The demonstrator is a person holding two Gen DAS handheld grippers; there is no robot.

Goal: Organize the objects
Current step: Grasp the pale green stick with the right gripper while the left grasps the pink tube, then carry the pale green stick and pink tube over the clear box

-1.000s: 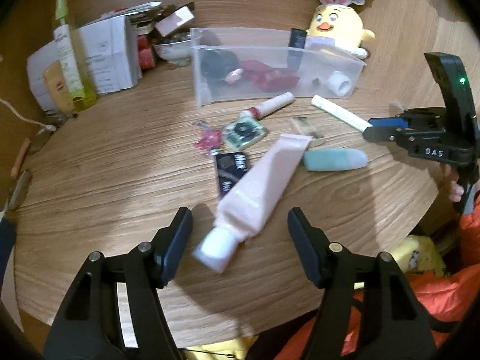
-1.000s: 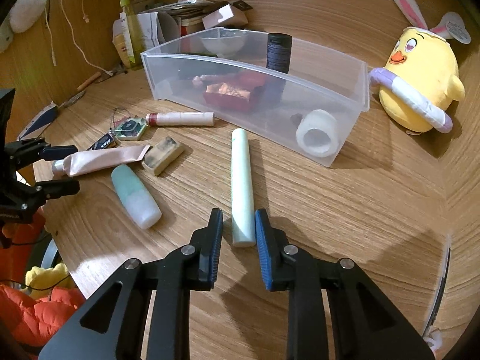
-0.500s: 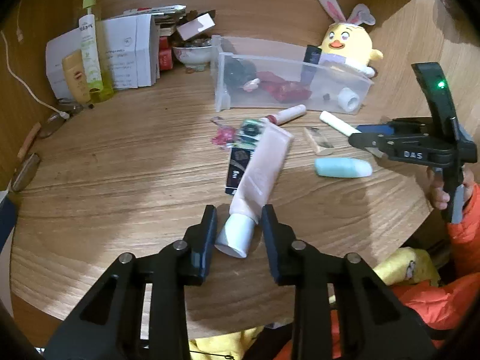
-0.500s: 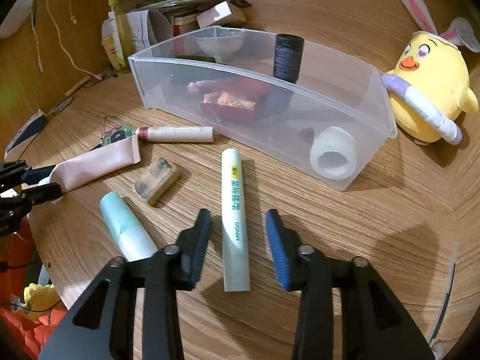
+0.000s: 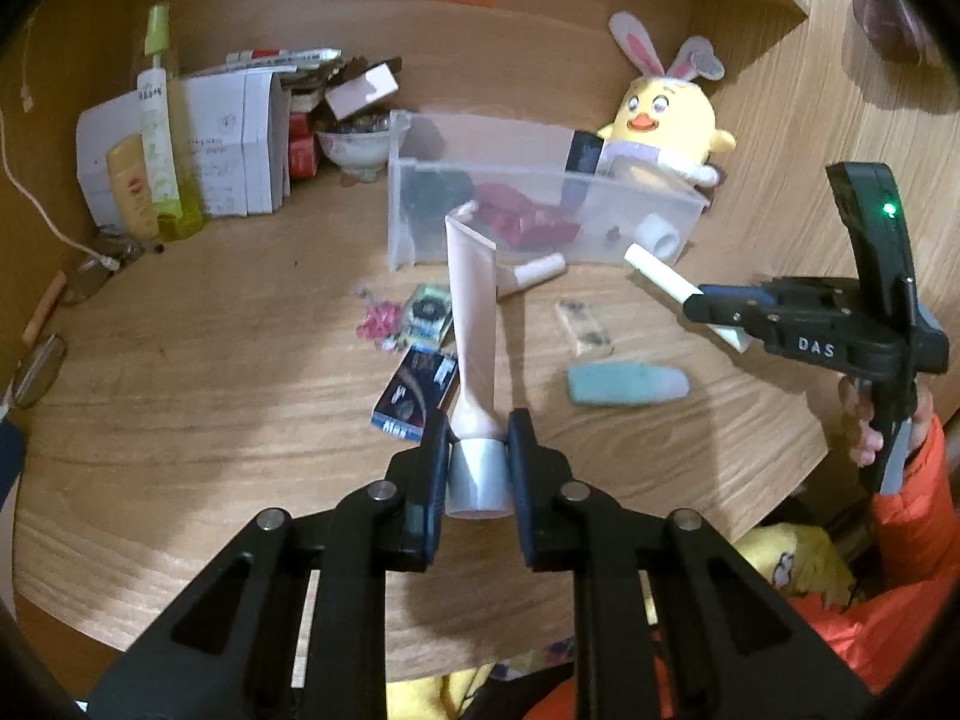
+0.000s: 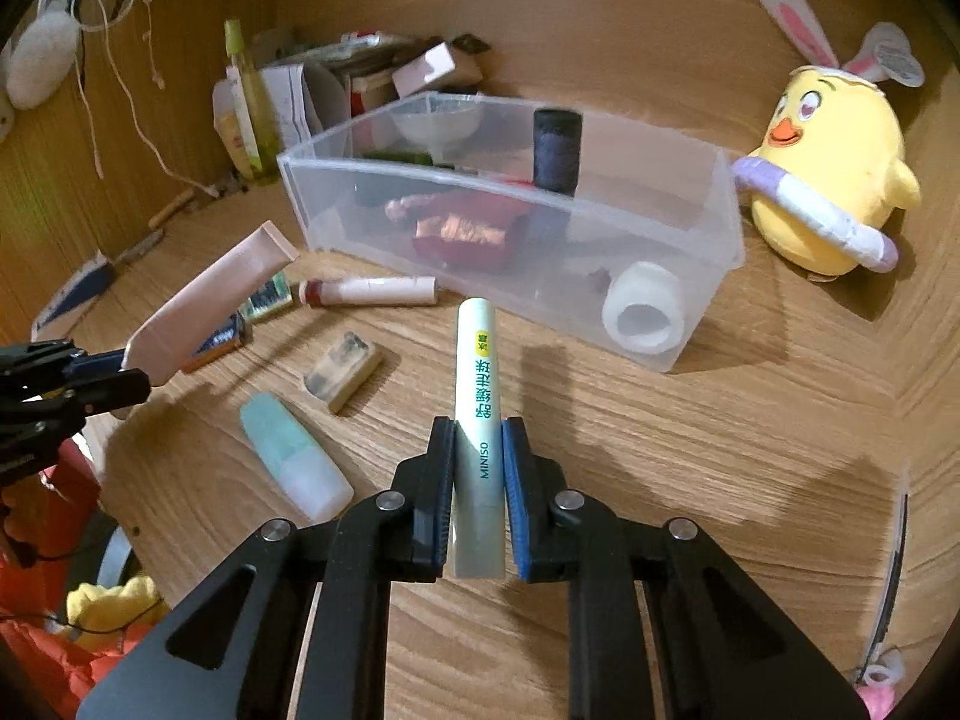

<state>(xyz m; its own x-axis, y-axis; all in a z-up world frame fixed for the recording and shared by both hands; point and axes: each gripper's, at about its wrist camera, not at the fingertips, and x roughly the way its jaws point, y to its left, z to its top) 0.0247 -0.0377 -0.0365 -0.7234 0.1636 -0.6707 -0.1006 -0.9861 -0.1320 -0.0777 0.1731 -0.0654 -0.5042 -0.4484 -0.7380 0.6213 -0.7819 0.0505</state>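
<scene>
My left gripper (image 5: 478,450) is shut on the white cap of a pink tube (image 5: 474,324) and holds it lifted off the wooden table (image 5: 210,372); the tube also shows in the right wrist view (image 6: 204,306). My right gripper (image 6: 477,462) is shut on a pale green MINISO stick (image 6: 477,396), raised above the table; the stick also shows in the left wrist view (image 5: 666,282). A clear plastic bin (image 6: 690,222) with several items in it stands behind, also seen in the left wrist view (image 5: 540,192).
On the table lie a teal bottle (image 6: 294,456), a small tan block (image 6: 342,369), a red-capped tube (image 6: 372,291), a dark card (image 5: 414,390) and a green trinket (image 5: 427,315). A yellow chick plush (image 6: 828,180) stands right of the bin. Boxes and bottles (image 5: 162,150) crowd the back left.
Both grippers closed: the left on the pink tube's cap, the right on the green stick. Both objects were then lifted off the table.
</scene>
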